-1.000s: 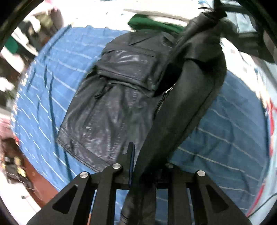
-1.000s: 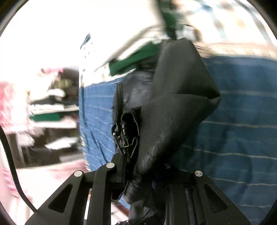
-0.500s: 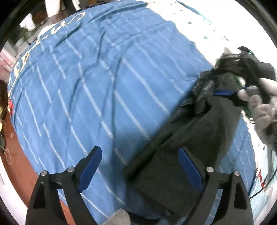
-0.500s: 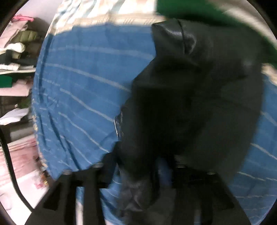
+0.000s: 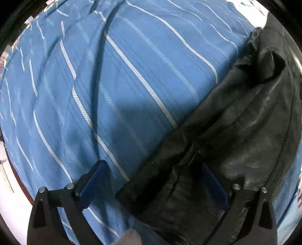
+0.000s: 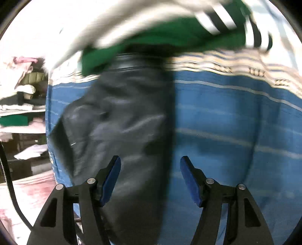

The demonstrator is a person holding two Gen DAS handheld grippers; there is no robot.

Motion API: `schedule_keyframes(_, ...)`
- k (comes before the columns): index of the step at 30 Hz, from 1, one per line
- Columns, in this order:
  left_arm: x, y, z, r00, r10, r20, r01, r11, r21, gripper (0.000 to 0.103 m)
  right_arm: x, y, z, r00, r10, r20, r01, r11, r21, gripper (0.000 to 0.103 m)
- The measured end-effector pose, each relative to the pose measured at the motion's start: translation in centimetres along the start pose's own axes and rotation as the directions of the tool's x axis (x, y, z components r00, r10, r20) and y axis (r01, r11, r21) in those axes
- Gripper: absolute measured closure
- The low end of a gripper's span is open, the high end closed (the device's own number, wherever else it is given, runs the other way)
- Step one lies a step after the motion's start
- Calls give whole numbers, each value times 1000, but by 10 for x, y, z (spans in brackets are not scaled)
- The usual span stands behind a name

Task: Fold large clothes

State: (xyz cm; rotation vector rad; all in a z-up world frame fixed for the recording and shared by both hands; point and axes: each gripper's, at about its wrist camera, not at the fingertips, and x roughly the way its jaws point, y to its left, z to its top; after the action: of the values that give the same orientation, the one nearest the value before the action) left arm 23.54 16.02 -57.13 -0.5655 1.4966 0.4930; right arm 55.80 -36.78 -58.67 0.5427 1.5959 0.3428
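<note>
A black leather jacket (image 5: pixel 236 132) lies folded on a blue striped bedsheet (image 5: pixel 113 84). In the left wrist view it fills the right side and runs down between the jaws. My left gripper (image 5: pixel 152 169) is open, low over the jacket's near edge, with nothing held. In the right wrist view the jacket (image 6: pixel 122 122) lies as a long dark strip left of centre. My right gripper (image 6: pixel 150 165) is open above its right edge, empty. That view is motion-blurred.
A green garment (image 6: pixel 160 39) and a black-and-white striped cloth (image 6: pixel 226 17) lie at the far end of the bed. Shelves with stacked clothes (image 6: pixel 20 105) stand to the left. The bed's edge (image 5: pixel 17 169) is near at the lower left.
Both grippers let go of the jacket: the left opened first, the right opened in the last half second. The jacket now lies on the sheet. The left gripper has dropped closer to it.
</note>
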Motion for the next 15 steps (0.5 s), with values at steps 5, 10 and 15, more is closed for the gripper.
schedule_keyframes(5, -7, 11, -1, 1000, -8, -2, 8, 1000, -10, 0, 53, -24, 28, 969, 244, -33, -242, 969, 45, 30)
schedule_keyframes(10, -43, 43, -12, 998, 35, 52, -28, 990, -137, 0, 44, -6, 23, 978, 208, 24, -207, 978, -37, 76)
schedule_keyframes(15, -86, 89, -45, 992, 86, 92, -62, 969, -238, 0, -6, -22, -13, 956, 267, 123, -278, 957, 79, 92)
